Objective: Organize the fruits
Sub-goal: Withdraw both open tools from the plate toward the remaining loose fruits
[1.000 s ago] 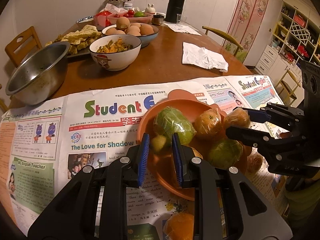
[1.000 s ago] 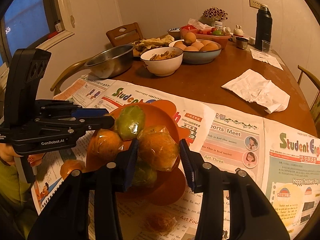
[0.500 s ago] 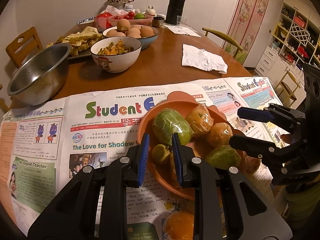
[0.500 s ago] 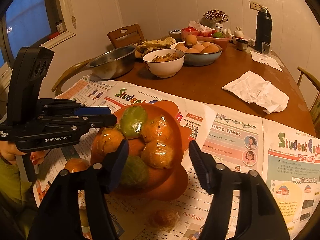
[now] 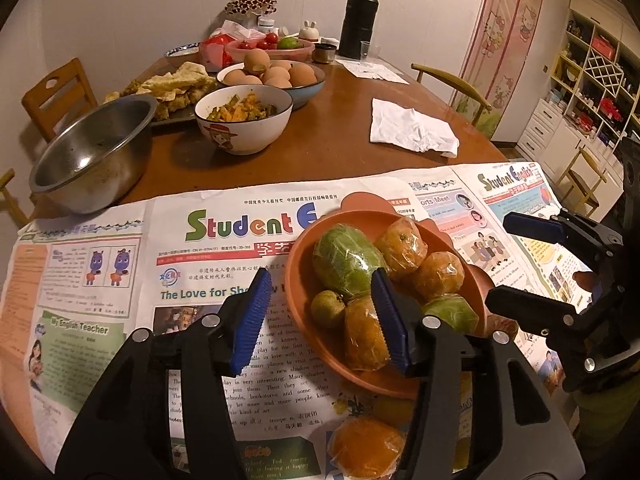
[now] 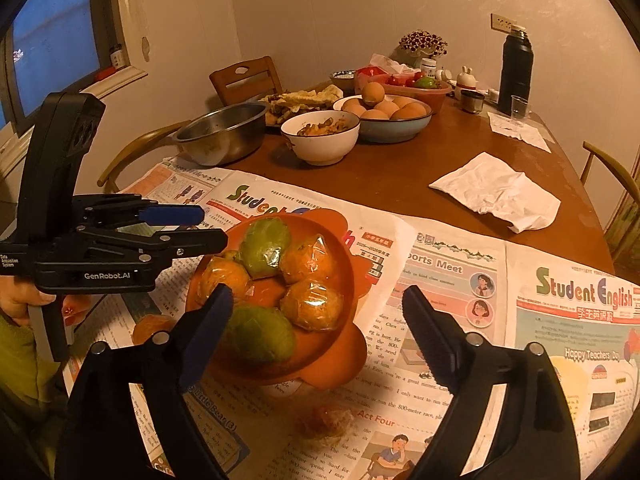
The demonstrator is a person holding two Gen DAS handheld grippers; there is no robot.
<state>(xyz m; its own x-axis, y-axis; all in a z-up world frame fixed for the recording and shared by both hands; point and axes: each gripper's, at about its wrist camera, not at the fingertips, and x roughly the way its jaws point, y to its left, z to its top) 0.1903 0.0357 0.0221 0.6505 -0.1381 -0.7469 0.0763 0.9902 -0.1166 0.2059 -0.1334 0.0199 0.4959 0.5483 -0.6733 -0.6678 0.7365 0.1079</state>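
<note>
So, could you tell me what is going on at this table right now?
A person is sorting wrapped fruit into an orange bowl on a newspaper. Both tools have just been opening: the left tool and right tool hang open over the bowl, gripping nothing. Oranges and green fruits sit in the bowl, and another orange lies on the paper.
</note>
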